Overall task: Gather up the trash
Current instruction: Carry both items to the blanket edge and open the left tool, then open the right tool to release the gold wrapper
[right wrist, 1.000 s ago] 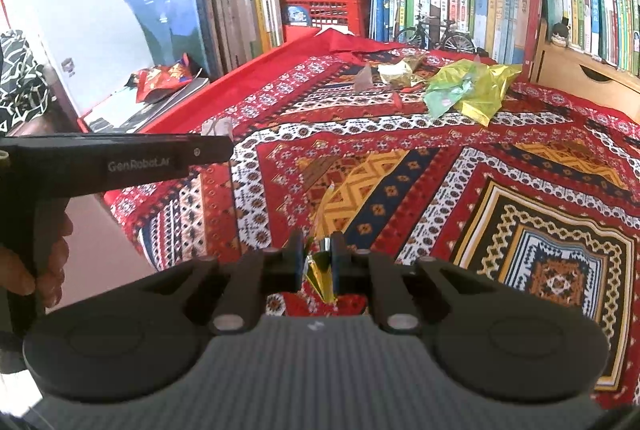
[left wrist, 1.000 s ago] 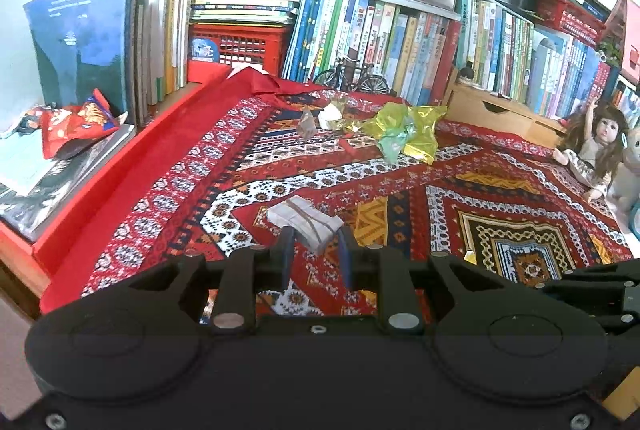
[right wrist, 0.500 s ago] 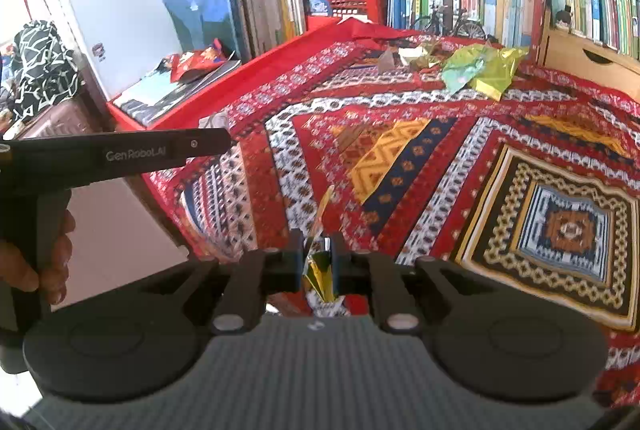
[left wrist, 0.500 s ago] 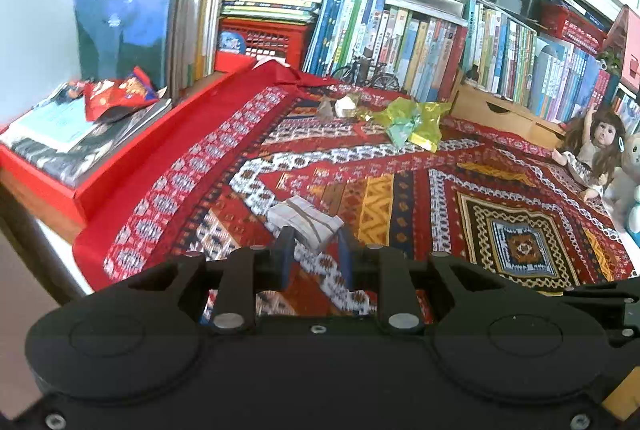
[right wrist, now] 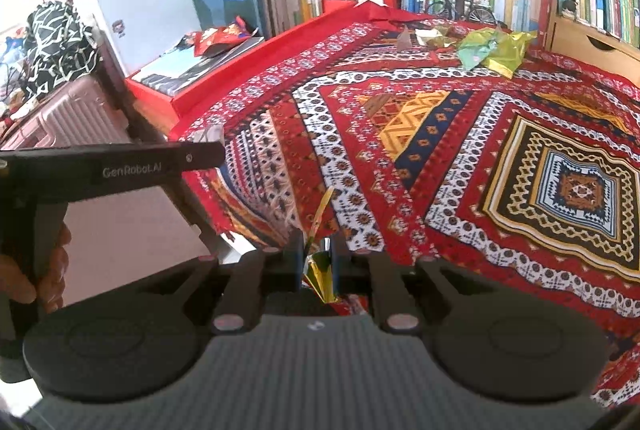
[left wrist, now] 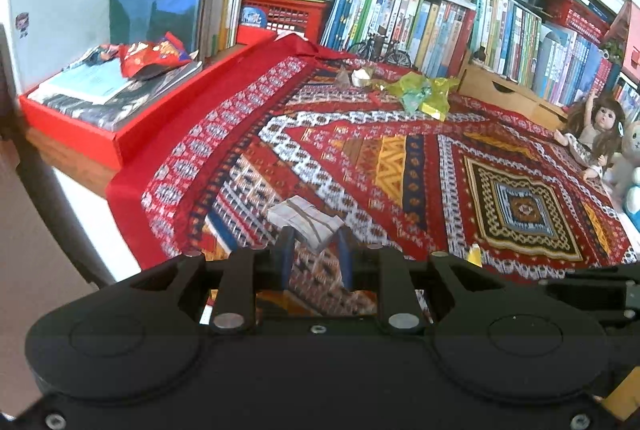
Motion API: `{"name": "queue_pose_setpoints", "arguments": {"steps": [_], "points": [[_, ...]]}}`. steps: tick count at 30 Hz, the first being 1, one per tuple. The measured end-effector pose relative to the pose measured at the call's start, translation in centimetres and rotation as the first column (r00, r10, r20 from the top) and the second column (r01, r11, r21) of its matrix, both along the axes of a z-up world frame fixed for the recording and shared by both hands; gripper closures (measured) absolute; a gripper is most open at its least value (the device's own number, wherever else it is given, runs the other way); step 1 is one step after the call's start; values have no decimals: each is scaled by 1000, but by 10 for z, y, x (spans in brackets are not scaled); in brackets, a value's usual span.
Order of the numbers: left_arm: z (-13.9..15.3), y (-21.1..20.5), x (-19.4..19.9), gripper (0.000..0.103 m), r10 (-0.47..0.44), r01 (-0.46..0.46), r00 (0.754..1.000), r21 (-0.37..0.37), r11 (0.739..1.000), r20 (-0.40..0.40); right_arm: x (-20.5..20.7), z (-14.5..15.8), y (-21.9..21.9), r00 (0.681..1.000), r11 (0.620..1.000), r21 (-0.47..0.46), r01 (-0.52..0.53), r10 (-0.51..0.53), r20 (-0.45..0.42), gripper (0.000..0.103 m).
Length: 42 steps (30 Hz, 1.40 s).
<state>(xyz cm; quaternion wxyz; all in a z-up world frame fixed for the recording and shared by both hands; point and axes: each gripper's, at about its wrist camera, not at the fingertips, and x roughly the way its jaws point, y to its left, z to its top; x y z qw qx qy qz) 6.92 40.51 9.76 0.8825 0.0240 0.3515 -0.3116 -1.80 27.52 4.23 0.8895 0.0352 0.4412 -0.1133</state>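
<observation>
Meanwhile both grippers have drawn back from the books toward the near edge of the patterned cloth [left wrist: 400, 157]. The left gripper [left wrist: 316, 250] clamps a folded paper scrap [left wrist: 306, 222]; the right gripper [right wrist: 316, 258] pinches a gold wrapper [right wrist: 320, 270]. Likely both are headed for disposal, while green wrappers [left wrist: 420, 93] remain.

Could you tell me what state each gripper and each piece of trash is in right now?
left gripper: shut on folded paper wad, held off the cloth.
right gripper: shut on gold foil strip.
green-yellow wrapper: crumpled, lying on cloth.
red snack bag: crumpled, on the books.
</observation>
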Motion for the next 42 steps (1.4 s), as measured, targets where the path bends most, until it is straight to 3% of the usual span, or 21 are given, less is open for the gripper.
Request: {"name": "queue_pose_setpoints", "arguments": {"steps": [16,23,24,26,28,31,35,42], "points": [[-22,32,-29,81,-85,89,993,52,995,-80,-7,-9,31,999,1000,-9,29,-29,-19,86],[-23,29,-36,79,-129,134,989,67,989,-68,-14,-5,34,999,999,-18,49,-49,-12,86],[-22,28,-36,76,-126,130,990,70,989,-64,-16,-4,33,999,998,-21,53,-54,-9,86],[-21,29,-36,53,-103,106,993,76,991,-51,-17,-2,32,998,998,-24,60,-60,-4,86],[-19,32,-34,19,-62,65,997,65,996,-44,-17,0,30,998,998,-22,67,-67,3,86],[-16,42,-27,6,-10,11,998,19,1000,-60,-19,-1,30,998,998,-12,66,-66,6,86],[-18,54,-14,0,41,-43,991,-13,999,-124,-17,-5,33,999,999,-2,50,-50,-10,86],[-21,69,-8,0,109,-108,987,12,994,-120,-12,-8,40,1000,1000,9,12,-11,-19,86]]}}
